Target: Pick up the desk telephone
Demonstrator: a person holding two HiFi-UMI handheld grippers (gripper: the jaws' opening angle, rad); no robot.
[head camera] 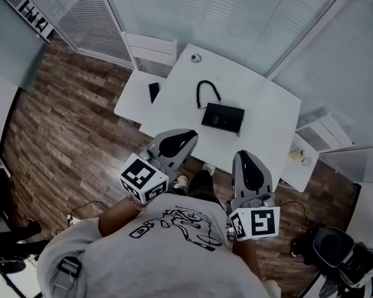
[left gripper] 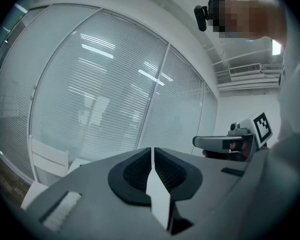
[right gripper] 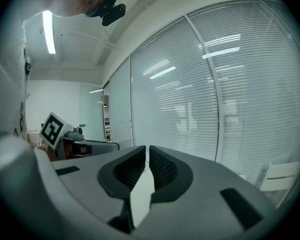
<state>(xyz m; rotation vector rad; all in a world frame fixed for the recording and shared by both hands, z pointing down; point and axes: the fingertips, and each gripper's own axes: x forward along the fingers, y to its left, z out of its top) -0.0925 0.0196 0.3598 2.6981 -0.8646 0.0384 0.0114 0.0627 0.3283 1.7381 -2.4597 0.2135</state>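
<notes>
A small dark object [head camera: 153, 92] lies on the white side table [head camera: 129, 107], which stands just beside the main white table [head camera: 264, 104]. The left tongs [head camera: 190, 134] are held by the near edge of the table. They are pressed together with nothing between them and point roughly level towards the glass wall. The desk telephone [head camera: 223, 117], black and flat, lies near the middle of the table. Its dark cord [head camera: 206, 92] loops away on the far side. It is well apart from both tongs and untouched. The right tongs [head camera: 242, 155] are also by the near edge, likewise pressed together and empty.

The task looks barely begun, since nothing has been gripped or lifted. What probably remains is to reach over the table, spread the tongs, close them on the telephone and raise it.
</notes>
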